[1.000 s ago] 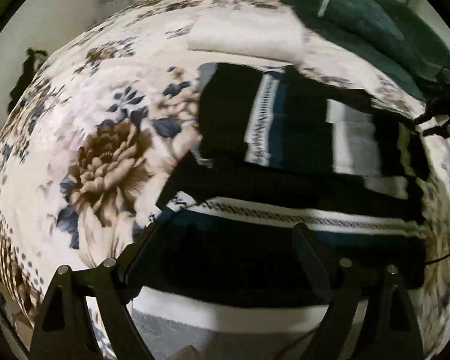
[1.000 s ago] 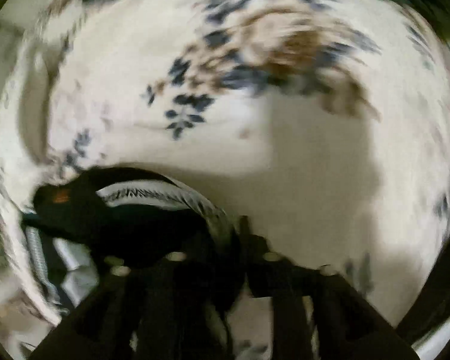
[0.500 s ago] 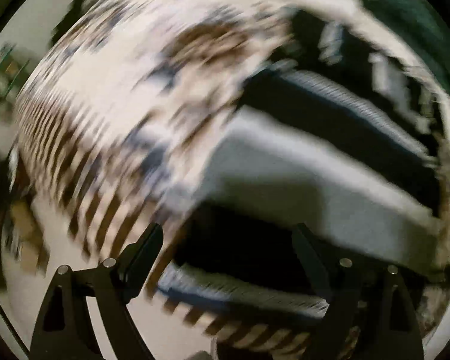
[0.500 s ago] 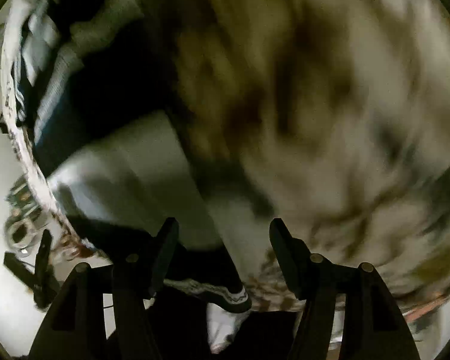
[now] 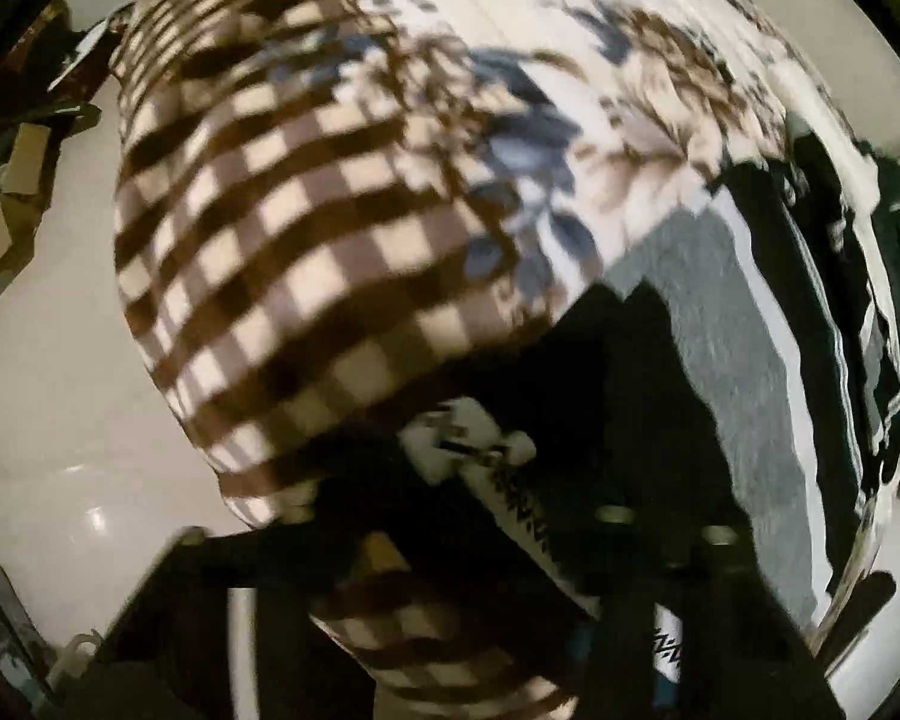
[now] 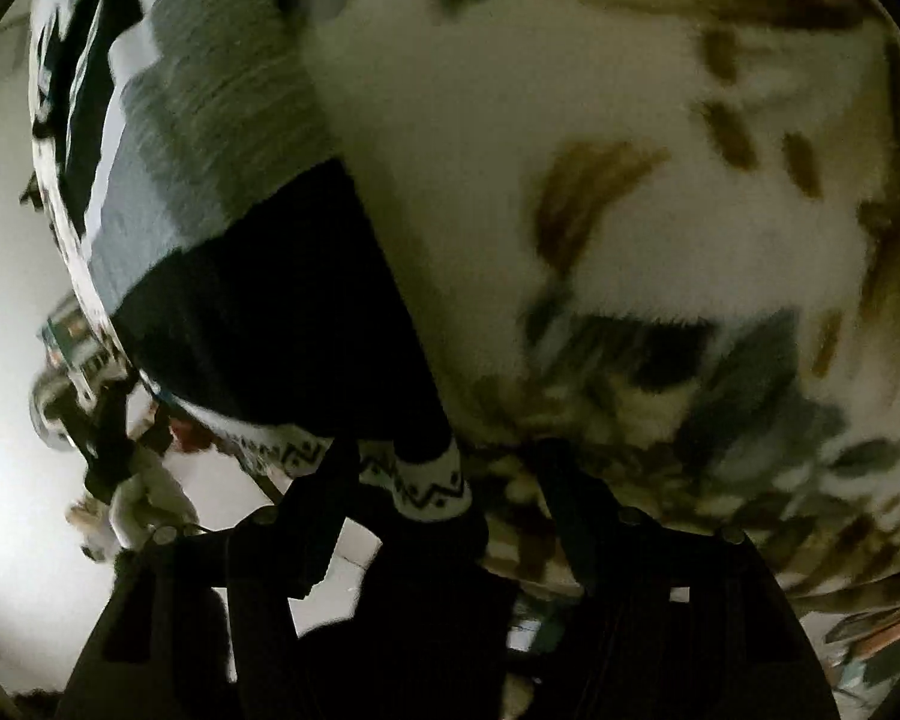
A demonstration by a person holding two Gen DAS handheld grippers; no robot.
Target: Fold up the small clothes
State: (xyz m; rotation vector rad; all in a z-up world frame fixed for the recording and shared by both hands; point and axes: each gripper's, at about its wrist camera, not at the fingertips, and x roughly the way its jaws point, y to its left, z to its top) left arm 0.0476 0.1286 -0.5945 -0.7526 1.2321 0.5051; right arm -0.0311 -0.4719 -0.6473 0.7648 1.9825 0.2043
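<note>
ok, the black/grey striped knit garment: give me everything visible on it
The striped knit garment is soft knit with broad black and grey bands, thin white stripes and a white zigzag-patterned hem. It lies spread on the floral blanket, reaching the bed's edge. Each patterned hem corner sits between a pair of tongs: left tongs, right tongs. Both pairs have just been closing; blur hides whether the pads press yet. Its far end is bunched.
</note>
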